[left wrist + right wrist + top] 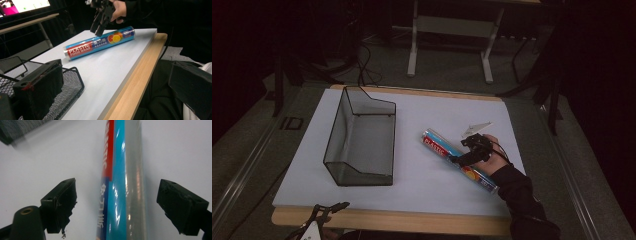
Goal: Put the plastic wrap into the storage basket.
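A roll of plastic food wrap (437, 145), blue and red with orange fruit pictures, lies slantwise on the white board at the right. My right gripper (455, 160) hangs over its middle, open, one jaw on each side of the roll (120, 182) with a gap left on both sides. From the left gripper view the right gripper (96, 31) points down onto the roll (100, 42). A black wire mesh basket (337, 130) stands left of centre, nothing in it. My left gripper (332, 207) rests open at the board's near edge, beside the basket (72, 85).
The white board (422, 200) sits on a wooden tabletop whose near edge (412, 222) shows. Beyond the far edge stand white table legs (413, 50) and cables on a dark floor. A lit screen (27, 5) glows behind the basket.
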A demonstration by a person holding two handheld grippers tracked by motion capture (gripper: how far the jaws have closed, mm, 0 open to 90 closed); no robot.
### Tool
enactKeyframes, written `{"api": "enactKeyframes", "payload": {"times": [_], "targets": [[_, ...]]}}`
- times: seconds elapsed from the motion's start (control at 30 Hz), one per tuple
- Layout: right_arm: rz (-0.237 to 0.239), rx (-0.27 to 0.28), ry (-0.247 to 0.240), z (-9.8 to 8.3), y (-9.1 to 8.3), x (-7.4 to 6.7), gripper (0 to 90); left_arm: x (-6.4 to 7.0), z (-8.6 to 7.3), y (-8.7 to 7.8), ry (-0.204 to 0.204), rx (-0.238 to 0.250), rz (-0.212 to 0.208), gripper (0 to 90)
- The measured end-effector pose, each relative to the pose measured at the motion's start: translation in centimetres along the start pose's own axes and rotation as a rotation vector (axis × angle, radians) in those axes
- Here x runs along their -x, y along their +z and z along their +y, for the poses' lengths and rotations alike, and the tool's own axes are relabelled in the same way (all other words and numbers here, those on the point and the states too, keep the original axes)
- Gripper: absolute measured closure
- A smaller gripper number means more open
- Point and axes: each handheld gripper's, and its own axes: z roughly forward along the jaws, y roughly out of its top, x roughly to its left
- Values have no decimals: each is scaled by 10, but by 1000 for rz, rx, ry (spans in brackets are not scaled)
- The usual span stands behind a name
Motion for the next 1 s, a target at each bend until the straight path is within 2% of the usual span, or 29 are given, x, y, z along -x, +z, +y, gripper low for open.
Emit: {"api": "enactKeyframes", "payload": {"times": [0.03,0.2,0.23,0.27,0.37,0.5,0.53,0.63,0.67,0.73,0.8,0.83,0.9,1.0], "targets": [[-3,-33,-5,0,6,2,174,0,0,0,-1,0,0,3],[-9,-70,-15,0,15,7,236,0,0,0,-5,2,-1,3],[8,-107,5,1,20,9,243,0,0,0,-6,1,-1,3],[8,-107,5,1,20,9,243,0,0,0,-5,1,-1,3],[12,-169,21,1,28,14,277,0,0,0,-1,3,-6,3],[30,-203,34,2,33,16,280,0,0,0,2,5,-9,3],[23,-239,30,4,37,15,280,0,0,0,3,4,-8,3],[20,-271,13,5,41,13,280,0,0,0,3,5,-7,3],[12,-307,8,5,46,12,284,0,0,0,3,6,-8,3],[12,-320,1,6,48,11,284,0,0,0,3,5,-7,3],[19,-356,-8,9,53,10,288,0,0,0,3,3,-8,3],[19,-356,-8,9,53,10,288,0,0,0,3,3,-8,3],[31,-407,8,11,57,11,287,0,0,0,2,3,-10,3],[3,-455,-11,16,61,6,289,0,0,0,1,3,-10,3]]}}
